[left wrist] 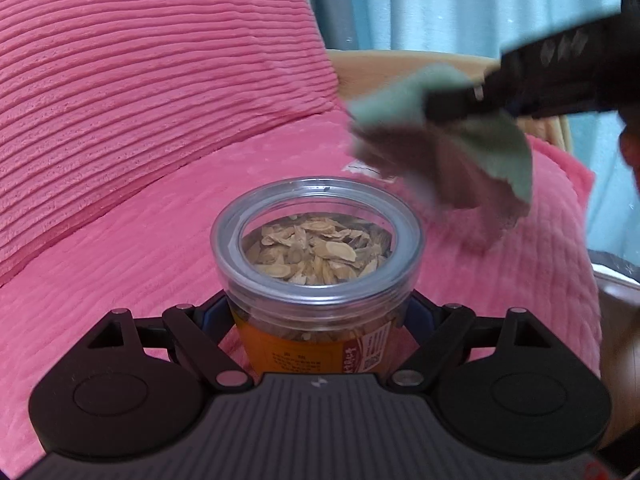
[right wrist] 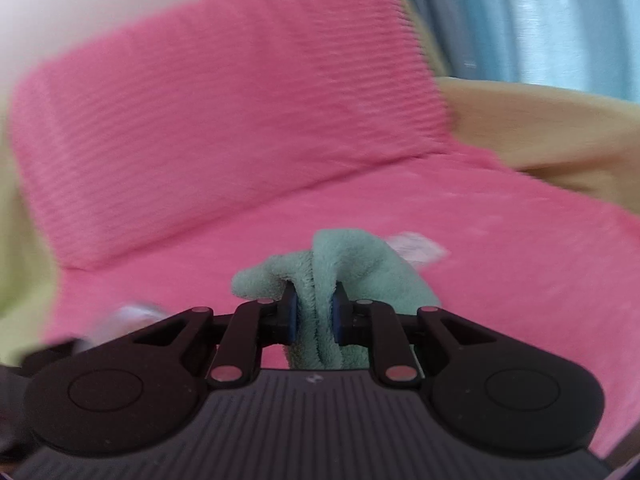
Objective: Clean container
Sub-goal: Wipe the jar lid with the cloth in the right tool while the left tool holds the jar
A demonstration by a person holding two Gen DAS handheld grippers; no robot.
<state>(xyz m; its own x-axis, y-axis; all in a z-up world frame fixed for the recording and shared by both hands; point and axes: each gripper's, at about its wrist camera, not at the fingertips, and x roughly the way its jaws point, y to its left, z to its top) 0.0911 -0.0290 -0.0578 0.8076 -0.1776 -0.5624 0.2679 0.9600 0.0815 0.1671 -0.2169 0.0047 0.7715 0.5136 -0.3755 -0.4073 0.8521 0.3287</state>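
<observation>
The left gripper [left wrist: 316, 316] clamped a clear jar [left wrist: 316, 256] of dried slices above the pink seat cushion [left wrist: 120, 280]. The right gripper [right wrist: 314, 312], closed on a green cloth [right wrist: 340, 264], hovered, blurred, seemingly just beyond the jar's right rim.

Home living space: pink ribbed cushions [left wrist: 140, 80] on wooden-armed chair [right wrist: 540, 128], light blue curtains [left wrist: 460, 4] behind.

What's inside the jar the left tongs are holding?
Through the clear lid, the jar shows pale, dried, sliced pieces piled near the top. The orange label and the left tongs hide the lower part, so how deep they go can't be seen.
</observation>
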